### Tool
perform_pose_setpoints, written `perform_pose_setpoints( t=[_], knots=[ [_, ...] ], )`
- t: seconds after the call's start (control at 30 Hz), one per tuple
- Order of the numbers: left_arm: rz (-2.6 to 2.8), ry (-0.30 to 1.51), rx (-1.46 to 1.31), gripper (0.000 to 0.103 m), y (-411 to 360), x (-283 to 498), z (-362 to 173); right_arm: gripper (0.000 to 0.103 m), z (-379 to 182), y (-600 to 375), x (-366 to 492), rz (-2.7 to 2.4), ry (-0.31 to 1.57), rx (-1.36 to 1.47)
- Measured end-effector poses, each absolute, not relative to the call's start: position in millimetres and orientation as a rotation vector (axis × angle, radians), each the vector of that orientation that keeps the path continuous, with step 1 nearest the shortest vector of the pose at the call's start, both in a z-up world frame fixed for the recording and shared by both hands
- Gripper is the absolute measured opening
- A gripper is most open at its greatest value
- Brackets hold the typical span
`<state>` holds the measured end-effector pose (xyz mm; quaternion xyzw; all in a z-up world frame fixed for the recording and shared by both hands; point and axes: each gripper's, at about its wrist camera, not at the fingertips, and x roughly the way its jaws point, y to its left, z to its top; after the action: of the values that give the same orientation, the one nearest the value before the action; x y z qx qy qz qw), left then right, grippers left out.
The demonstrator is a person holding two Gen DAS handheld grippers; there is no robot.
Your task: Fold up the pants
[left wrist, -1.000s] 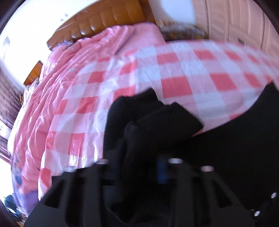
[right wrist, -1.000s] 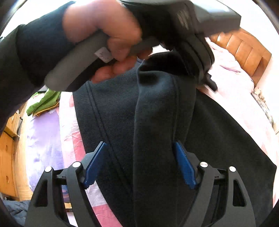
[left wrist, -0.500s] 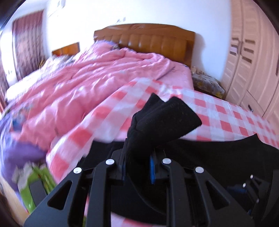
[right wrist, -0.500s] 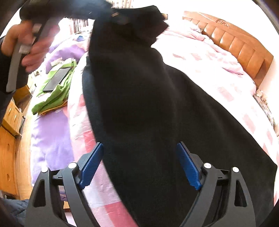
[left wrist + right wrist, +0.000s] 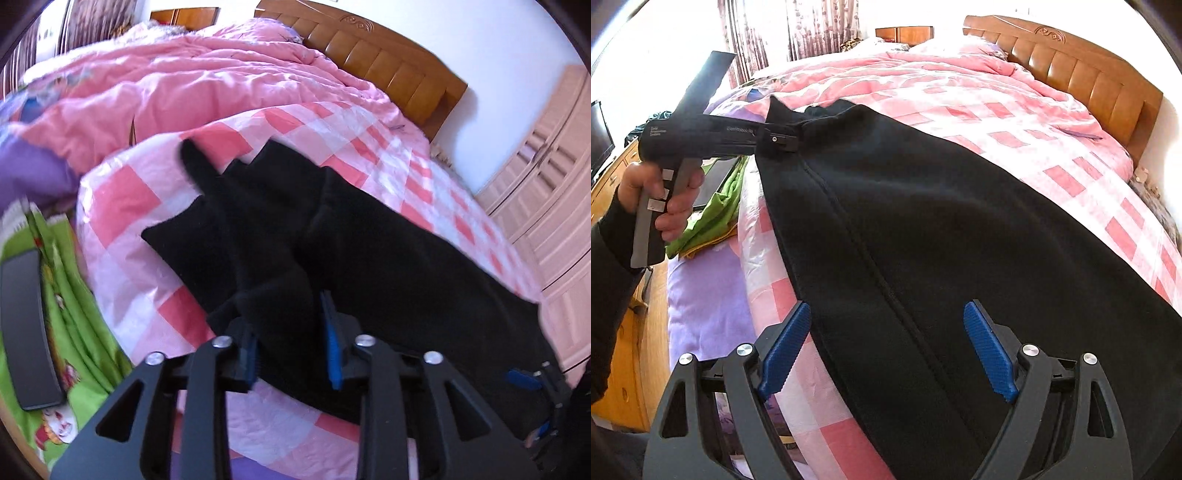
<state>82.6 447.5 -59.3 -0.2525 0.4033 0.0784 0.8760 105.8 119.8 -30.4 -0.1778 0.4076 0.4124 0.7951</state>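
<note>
Black pants lie stretched across the pink checked bedspread. My left gripper is at their bunched end. Its jaws are opening, with the fabric slack between them and the right blue pad bare. In the right wrist view the pants run away from me, with a seam down the middle. The left gripper, held by a hand, is at their far end. My right gripper hovers open over the near part of the pants, its pads apart from the cloth. It also shows low on the right.
A green cloth with a dark flat device on it lies at the bed's left edge. A crumpled pink quilt covers the far half. A wooden headboard, a wardrobe and a wooden dresser surround the bed.
The left gripper swept away from the right one with the pants' end, drawing the leg out flat on the bed, and its jaws have widened. The right gripper stayed in place.
</note>
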Motion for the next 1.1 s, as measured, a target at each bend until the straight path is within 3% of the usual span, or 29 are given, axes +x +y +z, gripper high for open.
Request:
perform_pose_setpoints(
  t=[0.13, 0.2, 0.3, 0.43, 0.5, 0.63, 0.77, 0.87, 0.97, 1.1],
  knots=[
    [0.120, 0.832, -0.593, 0.053, 450, 81, -59, 0.083, -31, 124, 103, 0.890, 0.874, -0.387],
    [0.121, 0.813, -0.614, 0.069, 450, 75, -54, 0.083, -30, 122, 100, 0.889, 0.862, -0.401],
    [0.082, 0.741, -0.678, 0.080, 455, 62, -46, 0.083, -31, 118, 98, 0.879, 0.858, -0.414],
    [0.318, 0.804, -0.570, 0.079, 461, 66, -43, 0.083, -32, 102, 98, 0.854, 0.872, -0.394],
    [0.398, 0.751, -0.476, 0.079, 449, 57, -29, 0.083, -31, 89, 94, 0.845, 0.868, -0.383],
    [0.359, 0.665, -0.230, 0.089, 386, 49, -4, 0.083, -31, 62, 84, 0.846, 0.876, -0.350],
    [0.216, 0.783, -0.053, 0.091, 330, 79, -32, 0.083, -41, 44, 70, 0.858, 0.908, -0.345],
    [0.220, 0.865, -0.052, 0.092, 324, 97, -60, 0.084, -41, 32, 56, 0.872, 0.886, -0.370],
    [0.262, 0.876, -0.105, 0.102, 336, 106, -73, 0.085, -44, 19, 52, 0.898, 0.911, -0.341],
    [0.303, 0.909, -0.101, 0.102, 339, 117, -77, 0.085, -45, 10, 46, 0.902, 0.912, -0.307]
  ],
)
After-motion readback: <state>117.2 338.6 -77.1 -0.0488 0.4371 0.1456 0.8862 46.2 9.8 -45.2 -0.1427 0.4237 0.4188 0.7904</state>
